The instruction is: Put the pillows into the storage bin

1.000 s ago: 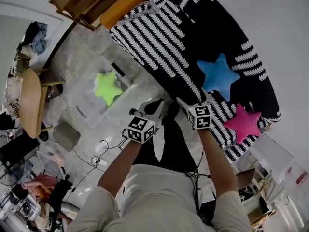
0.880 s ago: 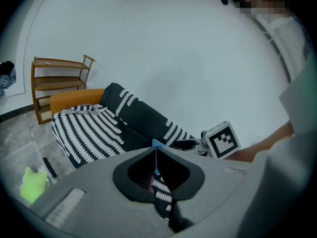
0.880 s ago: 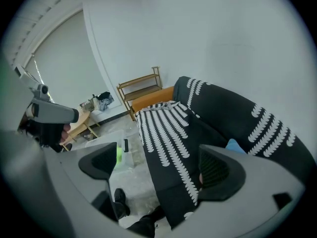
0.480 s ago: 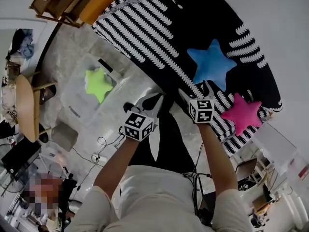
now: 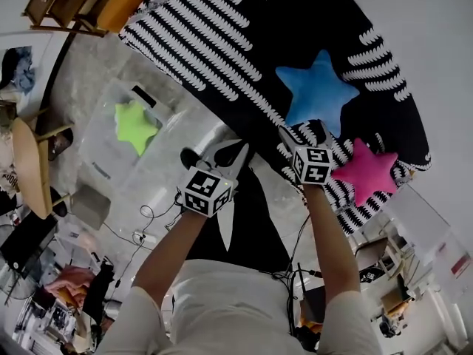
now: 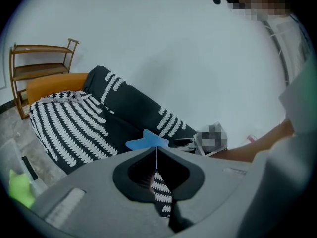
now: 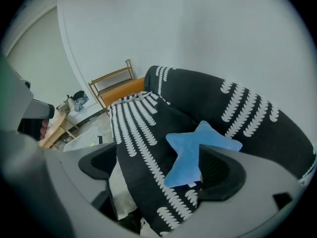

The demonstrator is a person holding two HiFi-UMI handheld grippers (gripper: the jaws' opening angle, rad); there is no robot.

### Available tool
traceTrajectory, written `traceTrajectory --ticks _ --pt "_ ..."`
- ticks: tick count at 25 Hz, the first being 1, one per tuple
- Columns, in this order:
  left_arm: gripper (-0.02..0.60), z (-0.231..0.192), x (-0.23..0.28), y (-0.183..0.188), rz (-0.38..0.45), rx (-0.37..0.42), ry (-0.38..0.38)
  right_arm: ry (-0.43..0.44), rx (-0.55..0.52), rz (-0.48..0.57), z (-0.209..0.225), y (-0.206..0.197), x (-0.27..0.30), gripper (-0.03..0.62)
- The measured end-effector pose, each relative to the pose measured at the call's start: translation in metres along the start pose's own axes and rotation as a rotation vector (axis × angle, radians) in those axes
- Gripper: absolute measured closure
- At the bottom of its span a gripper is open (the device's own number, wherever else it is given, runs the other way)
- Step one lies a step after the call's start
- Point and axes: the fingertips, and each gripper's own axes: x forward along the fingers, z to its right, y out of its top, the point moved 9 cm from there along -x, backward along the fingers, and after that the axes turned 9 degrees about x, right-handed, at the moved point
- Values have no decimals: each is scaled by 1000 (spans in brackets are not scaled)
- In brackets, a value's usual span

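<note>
Approach to the blue star pillow [image 5: 316, 91], judged as the step in hand. Right gripper [image 5: 304, 133]: fingers [image 7: 223, 170] apart and empty, with the pillow lying on the sofa [image 5: 222, 43] just ahead of their tips. Left gripper [image 5: 228, 154]: fingers [image 6: 89, 197] together on nothing. Pink star pillow [image 5: 367, 170] lies right of the right fingers. Green star pillow [image 5: 133, 122] already sits in the storage bin [image 5: 103, 161], well left of the left fingers. Next move probably calls for advancing until the right fingers straddle one star arm, then closing.
</note>
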Motion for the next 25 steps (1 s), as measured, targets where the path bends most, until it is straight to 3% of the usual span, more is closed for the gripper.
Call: traceTrajectory --ticks 8,25 --pt "563 -16 44 -13 -20 -29 -4 -51 82 -33 40 -22 42 80" --pt "563 -24 99 -46 -78 -57 -13 -136 546 -94 94 -95 116 79"
